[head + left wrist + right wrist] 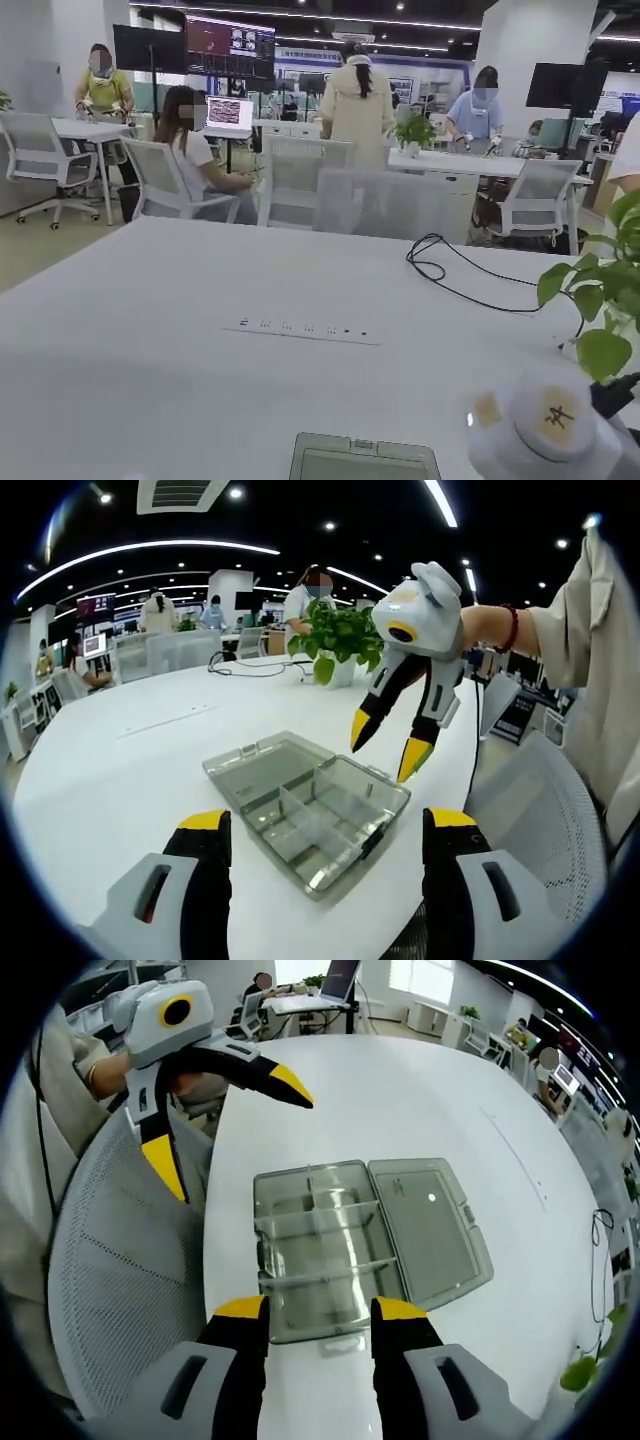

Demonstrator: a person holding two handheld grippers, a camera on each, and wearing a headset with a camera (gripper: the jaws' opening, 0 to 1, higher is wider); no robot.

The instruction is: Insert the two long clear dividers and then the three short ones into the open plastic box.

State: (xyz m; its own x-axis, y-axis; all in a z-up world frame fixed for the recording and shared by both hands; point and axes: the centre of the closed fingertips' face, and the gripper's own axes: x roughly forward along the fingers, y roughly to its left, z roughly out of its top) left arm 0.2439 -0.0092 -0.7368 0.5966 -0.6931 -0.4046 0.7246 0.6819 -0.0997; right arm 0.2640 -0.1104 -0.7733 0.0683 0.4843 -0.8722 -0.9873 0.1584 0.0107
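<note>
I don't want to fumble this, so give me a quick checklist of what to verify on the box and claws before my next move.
1. The lid lies open flat beside the box: ok.
2. The box sits wholly on the table, near its edge: ok.
3. The left claw is open and empty: ok.
4. The right claw is open and empty: ok.
5. Clear dividers stand inside the box; whether all five are seated: cannot tell.

white desks (150, 300), mesh chairs (40, 150), wall screens (228, 45), ceiling lights (150, 547), pale floor (30, 262)
</note>
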